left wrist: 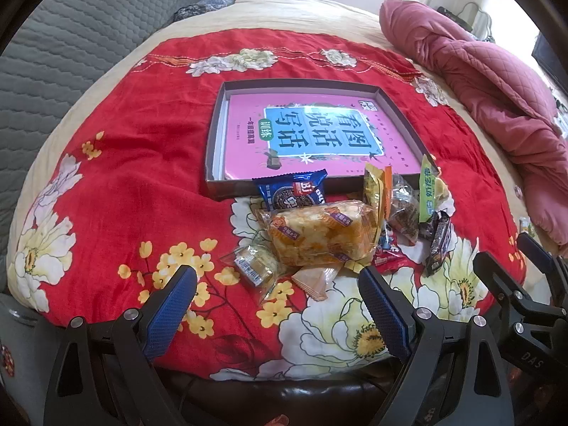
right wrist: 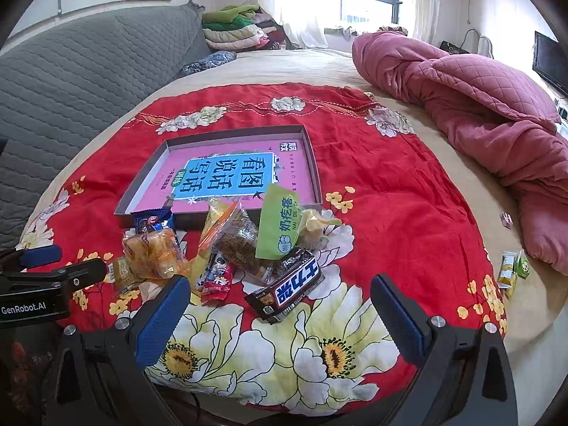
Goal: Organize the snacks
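Observation:
A pile of wrapped snacks lies on the red flowered cloth [left wrist: 142, 163] just in front of a shallow grey box [left wrist: 217, 131] [right wrist: 314, 163] that holds a pink book [left wrist: 319, 131] [right wrist: 227, 174]. The pile includes a big orange pastry bag [left wrist: 323, 230] [right wrist: 154, 252], a blue cookie pack [left wrist: 291, 191] [right wrist: 152, 222], a green packet [left wrist: 427, 191] [right wrist: 280, 227] and a dark chocolate bar [left wrist: 440, 241] [right wrist: 287, 289]. My left gripper [left wrist: 278, 293] is open, low before the pile, empty. Open and empty too, my right gripper [right wrist: 280, 305] frames the chocolate bar.
A pink quilted blanket [right wrist: 479, 103] is heaped on the bed's right side. Small snack packets [right wrist: 513, 269] lie beside the cloth at the right. A grey quilted headboard [right wrist: 71, 74] rises at left, with folded clothes [right wrist: 238, 28] behind.

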The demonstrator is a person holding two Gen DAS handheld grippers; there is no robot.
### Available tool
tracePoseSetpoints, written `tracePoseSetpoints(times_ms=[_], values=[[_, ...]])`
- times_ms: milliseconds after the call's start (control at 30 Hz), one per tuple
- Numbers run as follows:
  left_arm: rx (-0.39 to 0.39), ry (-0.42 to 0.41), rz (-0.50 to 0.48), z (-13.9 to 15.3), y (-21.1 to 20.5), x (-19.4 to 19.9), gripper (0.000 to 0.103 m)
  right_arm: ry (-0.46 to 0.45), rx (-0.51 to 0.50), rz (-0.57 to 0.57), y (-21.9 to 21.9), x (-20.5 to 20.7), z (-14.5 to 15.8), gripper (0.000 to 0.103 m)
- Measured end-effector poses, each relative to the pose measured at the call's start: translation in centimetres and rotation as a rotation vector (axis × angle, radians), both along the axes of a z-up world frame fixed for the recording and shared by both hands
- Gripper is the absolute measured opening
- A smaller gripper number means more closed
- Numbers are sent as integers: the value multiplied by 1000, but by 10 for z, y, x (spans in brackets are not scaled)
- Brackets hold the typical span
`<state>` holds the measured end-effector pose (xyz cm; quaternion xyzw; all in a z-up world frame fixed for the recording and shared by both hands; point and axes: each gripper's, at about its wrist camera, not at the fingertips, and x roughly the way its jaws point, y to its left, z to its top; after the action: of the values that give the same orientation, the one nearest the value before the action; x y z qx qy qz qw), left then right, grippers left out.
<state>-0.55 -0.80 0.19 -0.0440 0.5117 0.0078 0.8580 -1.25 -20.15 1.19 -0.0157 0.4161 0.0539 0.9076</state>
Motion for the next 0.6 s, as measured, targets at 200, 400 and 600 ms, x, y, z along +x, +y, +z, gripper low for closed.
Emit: tracePoseSetpoints(times_ms=[200, 400, 600], values=[[1, 0, 0, 0, 0, 0, 93, 7, 1, 1, -1, 0, 0, 102], [0, 2, 2, 0, 1, 0, 93, 7, 3, 2, -2, 1, -1, 102], [-1, 5, 3, -2, 3, 0, 93, 10, 4, 2, -1, 1, -2, 102]])
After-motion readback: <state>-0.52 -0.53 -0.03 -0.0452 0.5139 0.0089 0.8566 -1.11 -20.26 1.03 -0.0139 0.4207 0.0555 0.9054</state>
